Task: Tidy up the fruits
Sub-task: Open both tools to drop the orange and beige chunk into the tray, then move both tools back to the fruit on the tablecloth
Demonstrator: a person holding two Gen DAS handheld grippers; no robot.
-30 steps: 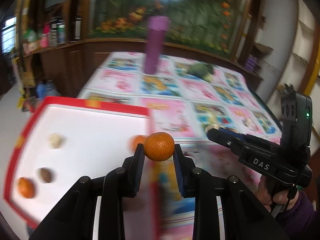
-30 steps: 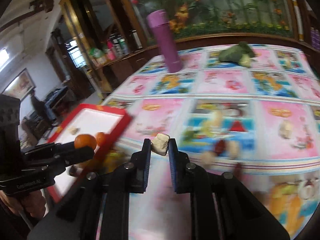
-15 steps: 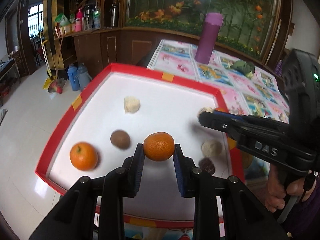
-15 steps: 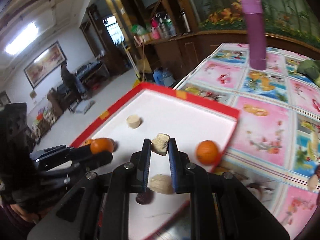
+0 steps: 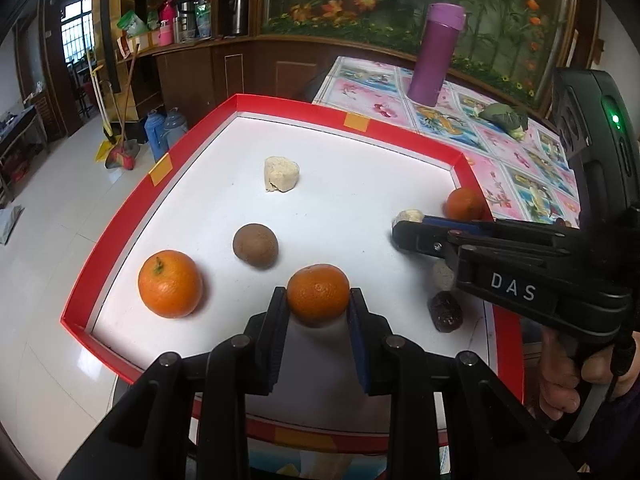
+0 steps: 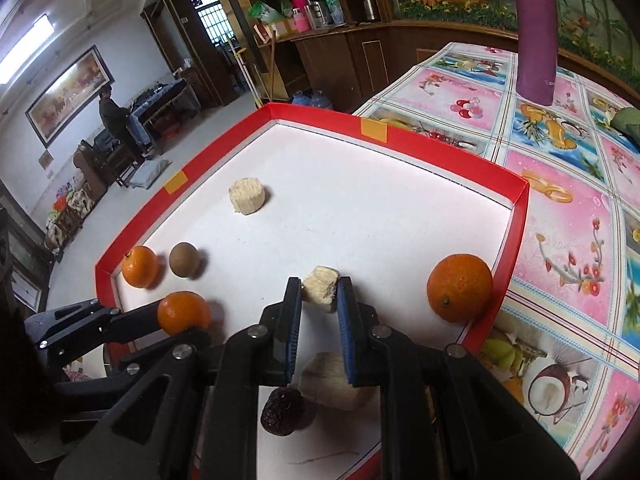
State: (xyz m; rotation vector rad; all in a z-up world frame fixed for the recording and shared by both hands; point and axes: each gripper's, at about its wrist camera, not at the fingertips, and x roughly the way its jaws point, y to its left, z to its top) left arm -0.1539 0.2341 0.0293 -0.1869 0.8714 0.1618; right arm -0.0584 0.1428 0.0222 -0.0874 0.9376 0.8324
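Two tools grip: your left tool [image 5: 318, 300] an orange [image 5: 318, 294], right tool [image 6: 319, 294] a pale chunk [image 6: 320, 288], both above the white tray [image 5: 360, 184] on the floral tabletop [image 6: 560, 208].

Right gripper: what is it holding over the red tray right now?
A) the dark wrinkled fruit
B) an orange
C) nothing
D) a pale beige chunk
D: the right gripper is shut on a pale beige chunk above the red tray; the orange is in the left gripper.

Orange tangerine [image 5: 318, 294]; red-rimmed white tray [image 5: 192, 136]; purple flask [image 5: 436, 54].
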